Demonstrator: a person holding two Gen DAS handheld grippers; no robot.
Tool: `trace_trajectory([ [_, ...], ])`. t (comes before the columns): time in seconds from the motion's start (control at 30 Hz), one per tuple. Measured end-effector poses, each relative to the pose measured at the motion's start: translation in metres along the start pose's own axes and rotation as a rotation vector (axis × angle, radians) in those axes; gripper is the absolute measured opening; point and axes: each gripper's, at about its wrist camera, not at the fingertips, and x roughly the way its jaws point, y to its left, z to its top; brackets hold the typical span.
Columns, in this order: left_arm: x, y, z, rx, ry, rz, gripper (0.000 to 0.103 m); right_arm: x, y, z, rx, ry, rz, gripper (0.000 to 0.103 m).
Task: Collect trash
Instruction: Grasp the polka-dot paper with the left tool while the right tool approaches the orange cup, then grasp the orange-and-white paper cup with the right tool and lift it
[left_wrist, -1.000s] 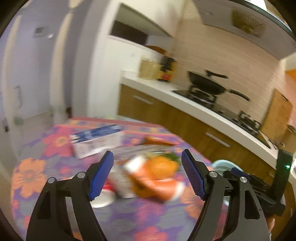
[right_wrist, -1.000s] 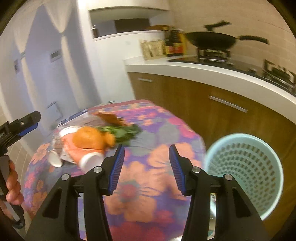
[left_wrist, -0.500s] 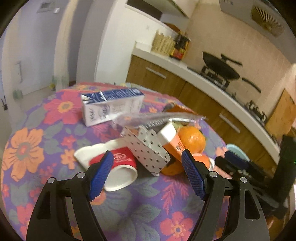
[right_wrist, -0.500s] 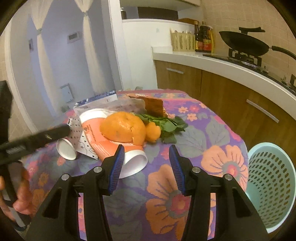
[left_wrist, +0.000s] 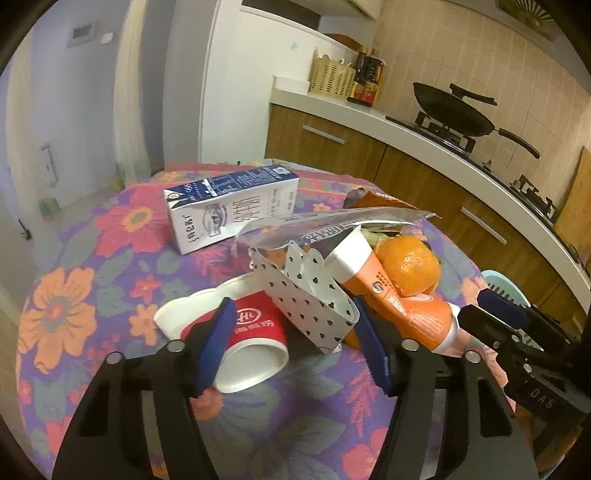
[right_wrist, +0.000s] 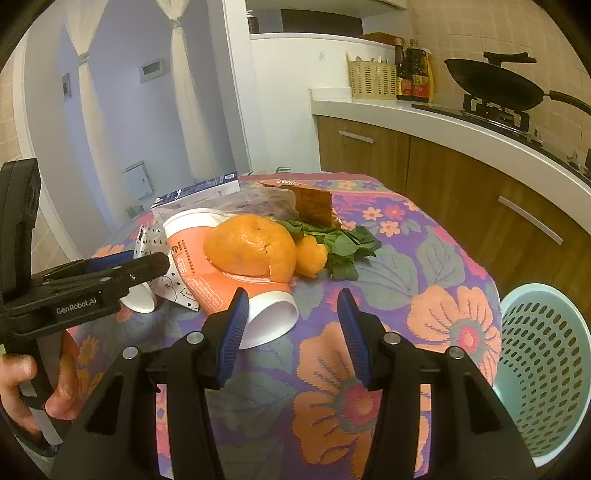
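Observation:
On the floral table (left_wrist: 74, 295) the trash lies in a heap. A red paper cup (left_wrist: 255, 343) rests on its side with a white dotted paper box (left_wrist: 306, 302) leaning over it. Both are between the closing jaws of my left gripper (left_wrist: 295, 350); the left pad reaches the cup, and no firm grip shows. An orange cup (right_wrist: 221, 273) lies under orange peel (right_wrist: 251, 243), beside green leaves (right_wrist: 343, 243). My right gripper (right_wrist: 291, 332) is open, its left pad next to the orange cup's white mouth.
A milk carton (left_wrist: 229, 206), a clear plastic bag (left_wrist: 332, 225) and a brown wrapper (right_wrist: 310, 203) lie behind the heap. A teal perforated basket (right_wrist: 543, 369) stands off the table's right edge. A kitchen counter with a wok runs behind. A hand (right_wrist: 22, 387) holds the left gripper.
Both grippers came down and closer to the heap, then settled. The left jaws have narrowed around the red cup and dotted box. The right jaws kept their width.

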Motion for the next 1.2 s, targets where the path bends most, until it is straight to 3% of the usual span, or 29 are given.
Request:
trace_trajectory([
  [0.2,0.000,0.001,0.001,0.004,-0.003,0.014,0.035,0.002,0.002,0.000,-0.008,0.008,-0.001,0.047],
  [0.27,0.000,0.000,0.002,0.005,-0.003,0.008,0.016,0.002,0.005,0.001,-0.023,0.010,-0.004,0.047],
  [0.43,0.001,0.007,0.001,-0.031,-0.002,-0.015,0.005,0.006,0.018,0.003,-0.084,0.016,-0.009,0.050],
  [0.73,-0.005,0.016,0.002,-0.070,-0.027,-0.057,0.003,0.015,0.061,0.004,-0.234,0.012,-0.028,0.053],
  [0.9,-0.010,0.018,0.003,-0.075,-0.044,-0.072,0.003,0.030,0.083,0.002,-0.322,0.025,-0.104,0.052],
  [1.03,-0.012,0.020,0.003,-0.085,-0.048,-0.082,0.003,0.038,0.086,0.006,-0.322,0.023,-0.122,0.044],
  [1.2,-0.017,0.019,0.003,-0.076,-0.058,-0.093,0.003,0.038,0.092,0.008,-0.357,0.003,-0.169,0.026],
])
